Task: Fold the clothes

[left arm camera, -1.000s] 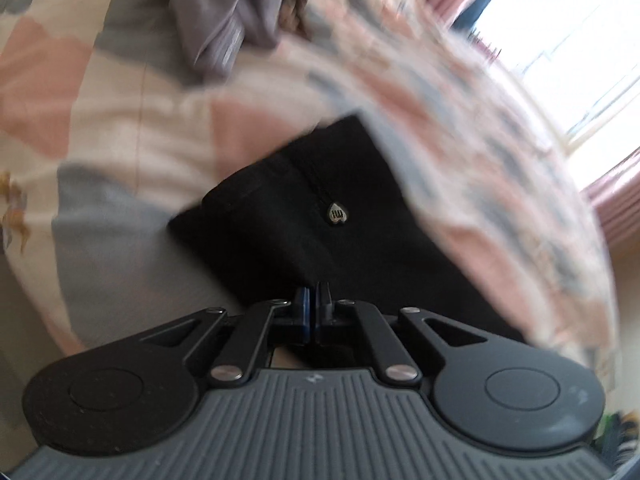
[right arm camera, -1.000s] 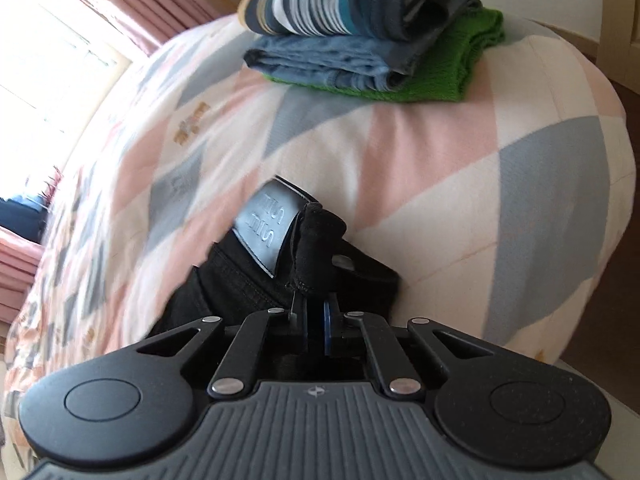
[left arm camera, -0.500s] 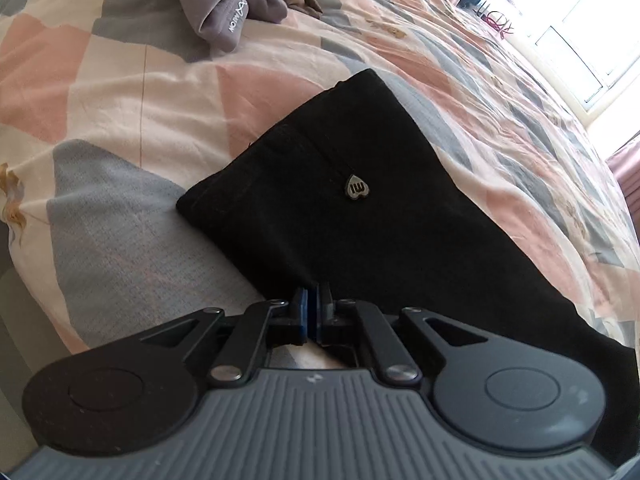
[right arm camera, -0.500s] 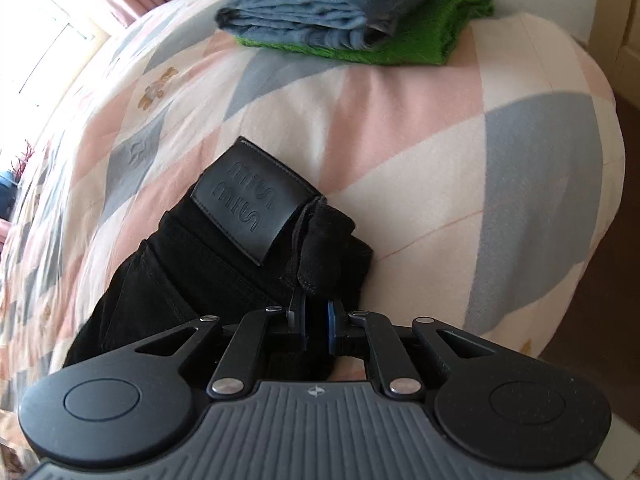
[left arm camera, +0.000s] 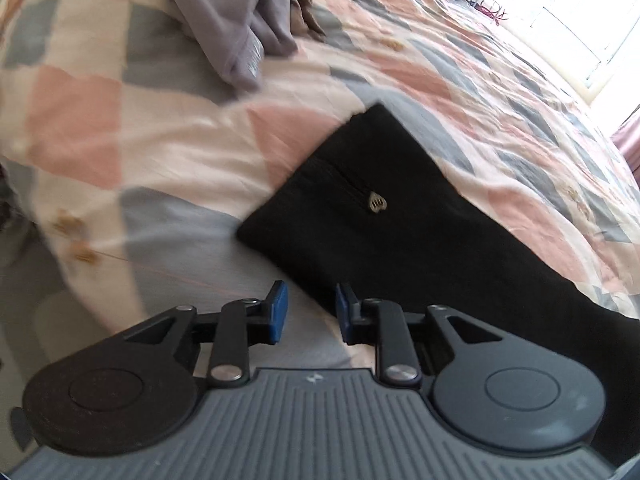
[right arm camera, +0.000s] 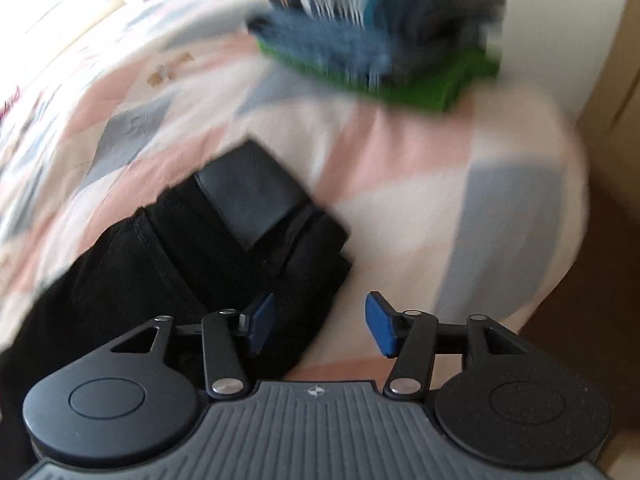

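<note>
Black trousers (left arm camera: pixel 400 240) lie flat on the patchwork bedspread (left arm camera: pixel 120 128). The leg end shows a small zip with a heart-shaped pull (left arm camera: pixel 377 201). My left gripper (left arm camera: pixel 307 312) is open and empty, just off the hem's near edge. In the right wrist view the waist end (right arm camera: pixel 192 264) lies flat, with a black leather patch (right arm camera: pixel 252 196) on the waistband. My right gripper (right arm camera: pixel 320 322) is open and empty, with its left finger over the waist edge. The right wrist view is blurred.
A crumpled grey garment (left arm camera: pixel 240 28) lies on the bed behind the trouser leg. A stack of folded clothes (right arm camera: pixel 380 36), striped, blue and green, sits near the bed corner. The bed edge drops to the floor (right arm camera: pixel 608 240) at right. A bright window (left arm camera: pixel 580 8) lies beyond.
Both grippers were shut on the trousers, left on the leg hem and right on the waist. Both have opened and let go, drawing back a little. The trousers now rest on the bed.
</note>
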### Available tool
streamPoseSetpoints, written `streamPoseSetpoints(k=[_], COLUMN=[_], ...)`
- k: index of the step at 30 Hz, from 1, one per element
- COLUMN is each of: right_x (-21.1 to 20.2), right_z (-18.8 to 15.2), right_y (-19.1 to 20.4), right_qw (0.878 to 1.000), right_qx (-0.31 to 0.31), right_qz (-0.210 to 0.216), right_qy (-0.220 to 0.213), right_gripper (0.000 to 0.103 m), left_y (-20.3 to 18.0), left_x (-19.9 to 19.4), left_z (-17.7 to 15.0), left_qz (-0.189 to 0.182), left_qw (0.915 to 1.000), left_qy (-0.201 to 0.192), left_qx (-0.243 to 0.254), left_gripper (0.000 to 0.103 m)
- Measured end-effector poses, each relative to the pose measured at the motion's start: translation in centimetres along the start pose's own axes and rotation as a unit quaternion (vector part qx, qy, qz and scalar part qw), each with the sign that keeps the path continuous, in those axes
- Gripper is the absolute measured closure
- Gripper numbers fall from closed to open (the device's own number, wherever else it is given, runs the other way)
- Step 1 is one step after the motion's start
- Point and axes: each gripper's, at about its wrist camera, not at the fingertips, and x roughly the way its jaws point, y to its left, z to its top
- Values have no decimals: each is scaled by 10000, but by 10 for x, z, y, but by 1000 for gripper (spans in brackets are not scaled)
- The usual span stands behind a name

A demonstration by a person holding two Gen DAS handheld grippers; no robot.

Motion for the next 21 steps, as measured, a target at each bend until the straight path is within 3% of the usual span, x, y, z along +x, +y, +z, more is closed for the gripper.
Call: streamPoseSetpoints(k=[2,4,5,8,10,12,15,18,21], right_x=[-19,-28,-29,-26,-10,15,21,15,19], right_z=[-4,-12,-17,-37,-48,-58,-57,-54,-56], right_y=[19,50,67,112,134,146,146,130,112], right_qw=[9974,9884,9817,9618,9584,9585,9591,9620,9631], right_qx=[-560,-1198,-1495,-2043,-2158,-2293,-2236,-1936,-1625], right_qz=[219,876,1150,1823,1855,1620,1668,1873,2087], right_qy=[-385,-326,-246,-46,214,492,485,457,495], right_gripper=[46,50,57,61,61,60,57,52,52], left_y=[-25,-64,-87,-158,-202,-241,-289,-327,-364], left_x=[-12,-11,-7,15,34,48,50,61,95], left_z=[1,0,-2,-8,-11,-14,-8,11,31], left_qz=[-235,-725,-1044,-1912,-2306,-2521,-2877,-3178,-3316], left_qw=[9984,9916,9855,9615,9450,9292,9047,8910,8799], left_qy=[-9,116,238,586,914,1228,1306,1522,2258], left_qx=[506,1067,1314,1885,2134,2409,2858,2864,2545], left_gripper=[85,85,85,85,84,85,84,84,84])
